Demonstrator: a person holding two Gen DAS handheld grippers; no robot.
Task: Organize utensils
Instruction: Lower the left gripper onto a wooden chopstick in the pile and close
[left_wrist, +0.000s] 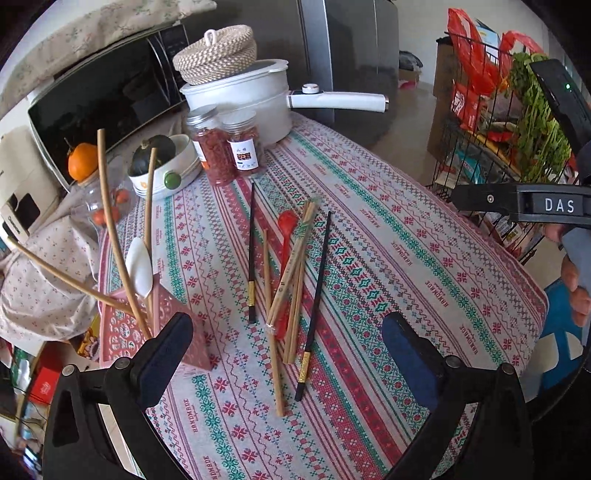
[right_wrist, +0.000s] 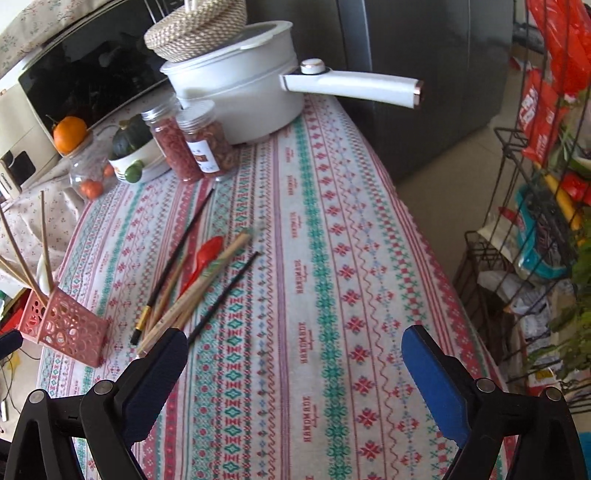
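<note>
Loose utensils lie in a heap near the middle of the table (left_wrist: 424, 258), on its patterned cloth. The heap: several wooden chopsticks (left_wrist: 291, 280) crossing each other, a red spoon (left_wrist: 285, 236) partly under them, and two black chopsticks with gold bands, one (left_wrist: 252, 254) on the left side of the heap, the other (left_wrist: 314, 306) on its right. All flat on the cloth, touching or overlapping, except that left black one, which lies just beside the wooden ones.

Pink perforated holder (left_wrist: 122, 328) stands at the table's left edge. In it, upright or leaning: three long wooden chopsticks (left_wrist: 110, 229) and a white spoon (left_wrist: 139, 269). In the right wrist view the same holder (right_wrist: 62, 325) sits well left of the heap.

Left gripper (left_wrist: 291, 354): jaws spread wide, nothing between them, hanging over the near end of the heap. One finger (left_wrist: 166, 354) is just beside the holder. Right gripper (right_wrist: 295, 365): jaws spread wide, nothing held, over bare cloth right of the heap; it also shows at the right edge of the left wrist view.

At the far end of the table: white pot (left_wrist: 243, 99) with a long handle and a woven basket (left_wrist: 216, 55) on its lid, two jars (left_wrist: 225, 147) of red dried goods, and a bowl (left_wrist: 166, 173) holding a green squash. Microwave (left_wrist: 99, 99) behind, far left. Wire rack (left_wrist: 491, 147) with greens and packets off the right edge.
</note>
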